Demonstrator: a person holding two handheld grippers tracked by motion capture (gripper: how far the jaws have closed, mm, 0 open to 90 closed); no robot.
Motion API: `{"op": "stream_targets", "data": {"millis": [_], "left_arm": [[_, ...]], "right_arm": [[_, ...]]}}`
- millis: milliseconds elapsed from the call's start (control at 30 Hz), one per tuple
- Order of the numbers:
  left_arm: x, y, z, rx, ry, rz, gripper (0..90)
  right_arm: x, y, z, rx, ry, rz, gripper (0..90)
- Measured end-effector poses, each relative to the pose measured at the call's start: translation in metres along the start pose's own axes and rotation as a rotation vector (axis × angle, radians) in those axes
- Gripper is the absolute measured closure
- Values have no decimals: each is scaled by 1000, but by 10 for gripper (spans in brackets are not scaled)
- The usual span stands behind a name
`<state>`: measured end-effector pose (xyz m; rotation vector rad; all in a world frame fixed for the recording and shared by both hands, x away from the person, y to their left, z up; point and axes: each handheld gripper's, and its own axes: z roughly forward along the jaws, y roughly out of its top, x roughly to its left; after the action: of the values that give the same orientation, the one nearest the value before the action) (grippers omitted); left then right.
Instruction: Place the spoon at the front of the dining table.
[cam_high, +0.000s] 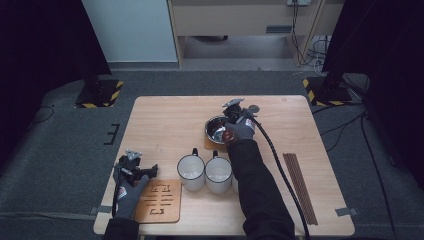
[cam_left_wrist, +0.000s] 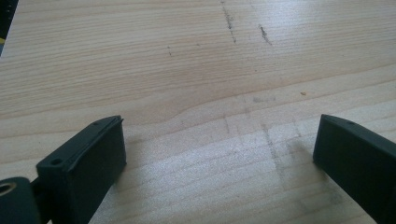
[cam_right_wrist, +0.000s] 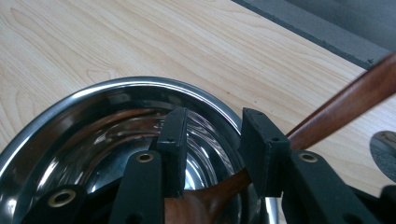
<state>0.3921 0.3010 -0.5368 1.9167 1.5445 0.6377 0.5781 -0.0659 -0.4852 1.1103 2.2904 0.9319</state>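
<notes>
The wooden spoon (cam_right_wrist: 327, 116) rests in the steel bowl (cam_right_wrist: 93, 107) at the desk's (cam_high: 165, 120) far middle, its handle slanting out past the rim. The right tongs (cam_right_wrist: 212, 140) straddle its neck, parted, not pressing; the left tongs (cam_left_wrist: 219, 154) gape wide.

One table (cam_high: 160, 120) carries everything. On it stand two white mugs (cam_high: 191, 172), side by side. There is one steel bowl (cam_high: 216, 129), and one wooden spoon (cam_right_wrist: 345, 109) lies in it, its handle sticking out over the rim. The bowl sits on one wooden coaster (cam_high: 209, 145), and a second, slotted coaster (cam_high: 161, 201) lies at the near left corner, so two coasters in all. At the right lies one bundle of dark chopsticks (cam_high: 300, 187); the sticks are too fine to count singly. Two claws are in play, one per hand: the left (cam_high: 145, 171) and the right (cam_high: 235, 111).
</notes>
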Motion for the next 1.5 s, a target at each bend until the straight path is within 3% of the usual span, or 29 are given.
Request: {"op": "stream_targets", "data": {"millis": [100,500,767,967,1200,1500], "left_arm": [[0,0,0,0,0,0,14],[0,0,0,0,0,0,14],[0,0,0,0,0,0,14],[0,0,0,0,0,0,14],[0,0,0,0,0,0,14],[0,0,0,0,1,0,14]], "right_arm": [[-4,-4,-5,-6,0,25,613],[-9,-18,-23,-3,-10,26,607],[-5,-24,-32,6,-9,16,597],[-4,-27,-37,-8,-1,48,597],[-4,-30,-43,-7,1,41,588],[-5,-36,-50,-27,16,75,583]]}}
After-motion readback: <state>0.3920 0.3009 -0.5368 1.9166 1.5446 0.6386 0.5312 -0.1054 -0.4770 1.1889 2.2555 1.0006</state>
